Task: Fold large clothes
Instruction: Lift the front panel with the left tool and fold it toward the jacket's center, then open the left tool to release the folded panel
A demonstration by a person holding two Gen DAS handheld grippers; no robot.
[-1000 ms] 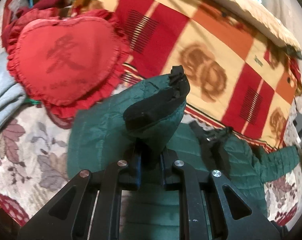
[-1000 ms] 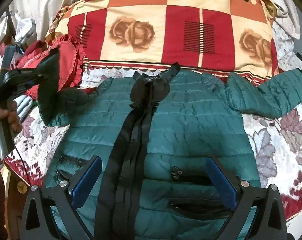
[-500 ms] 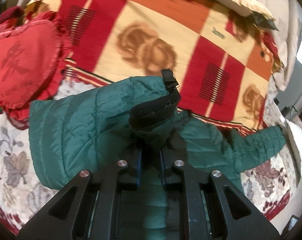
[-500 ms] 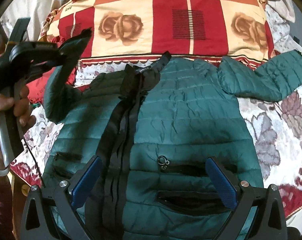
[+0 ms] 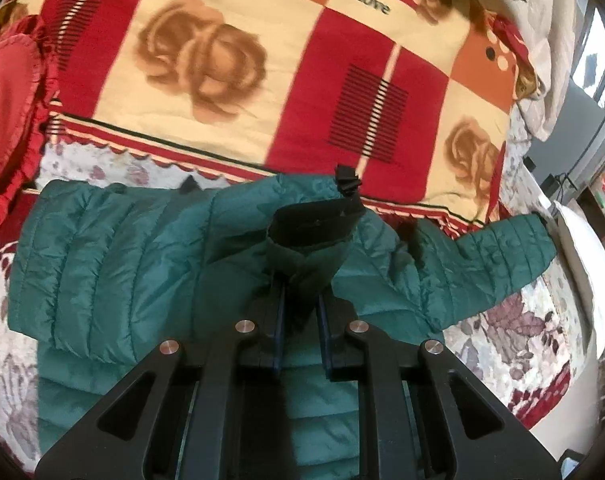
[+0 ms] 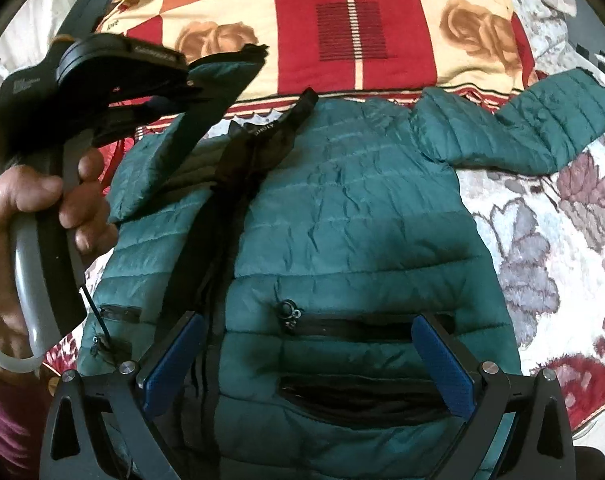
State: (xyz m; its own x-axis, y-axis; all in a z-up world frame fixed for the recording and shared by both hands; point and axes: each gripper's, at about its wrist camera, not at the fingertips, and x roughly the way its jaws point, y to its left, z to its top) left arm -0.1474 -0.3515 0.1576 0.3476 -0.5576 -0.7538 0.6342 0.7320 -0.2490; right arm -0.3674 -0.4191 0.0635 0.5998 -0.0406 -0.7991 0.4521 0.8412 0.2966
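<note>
A dark green quilted jacket (image 6: pixel 342 216) lies front up on the bed, its black zipper strip (image 6: pixel 218 248) running down the middle. My left gripper (image 5: pixel 300 300) is shut on the black-lined cuff of the jacket's left sleeve (image 5: pixel 314 236), lifted over the chest. In the right wrist view that sleeve (image 6: pixel 206 108) hangs from the left gripper (image 6: pixel 182 88), held by a hand (image 6: pixel 34 208). The other sleeve (image 6: pixel 514 124) lies spread to the right. My right gripper (image 6: pixel 306 356) stands open above the jacket's lower front, blue pads (image 6: pixel 442 364) wide apart, nothing between them.
A red, orange and cream patchwork quilt with roses (image 5: pixel 230 60) lies folded behind the jacket. A red heart-shaped frilled cushion (image 5: pixel 6 112) sits at the left. The floral bedspread (image 6: pixel 542 240) shows to the right. A white object (image 5: pixel 582 264) stands at the bed's right edge.
The left gripper has carried the sleeve cuff rightward, from beside the heart cushion to over the jacket's chest. The right gripper has drifted slightly lower over the jacket, still open.
</note>
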